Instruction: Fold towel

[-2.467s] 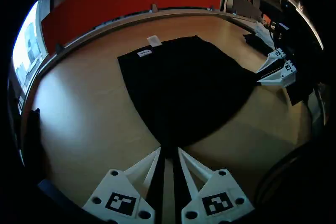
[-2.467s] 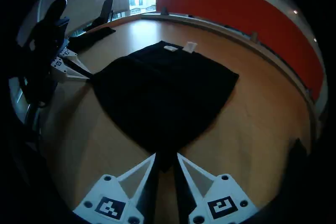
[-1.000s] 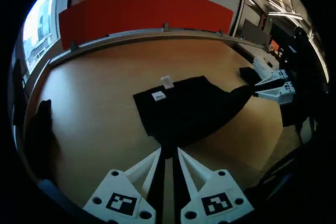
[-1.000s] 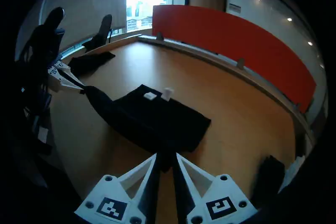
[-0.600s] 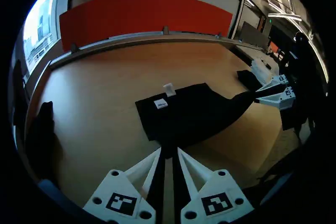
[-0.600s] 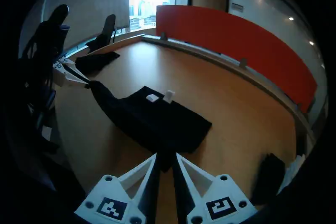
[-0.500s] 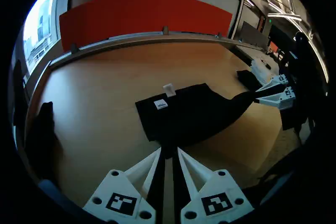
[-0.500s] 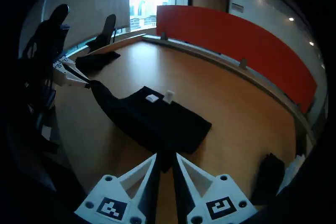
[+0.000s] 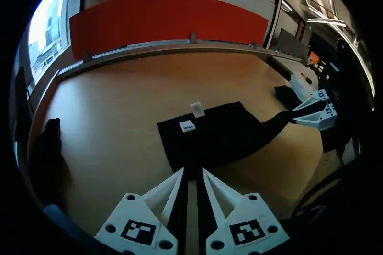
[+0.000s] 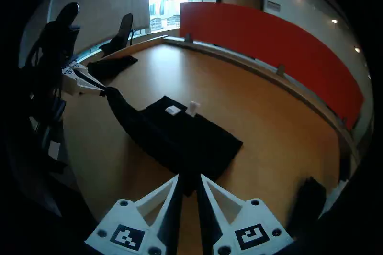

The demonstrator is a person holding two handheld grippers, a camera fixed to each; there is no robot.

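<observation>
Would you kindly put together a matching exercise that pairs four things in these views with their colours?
Things:
1. towel
2. divider panel
3. tag
4. table

Colours:
a. white
b. red
c. light wood brown
d. black

Pairs: 1-d, 2-b, 3-a, 4-c

The towel (image 9: 218, 131) is matt black cloth. The surface (image 9: 119, 102) looks like smooth pale wood with a soft sheen. The left gripper (image 9: 192, 172) and right gripper (image 10: 189, 177) have matt white plastic jaws.
</observation>
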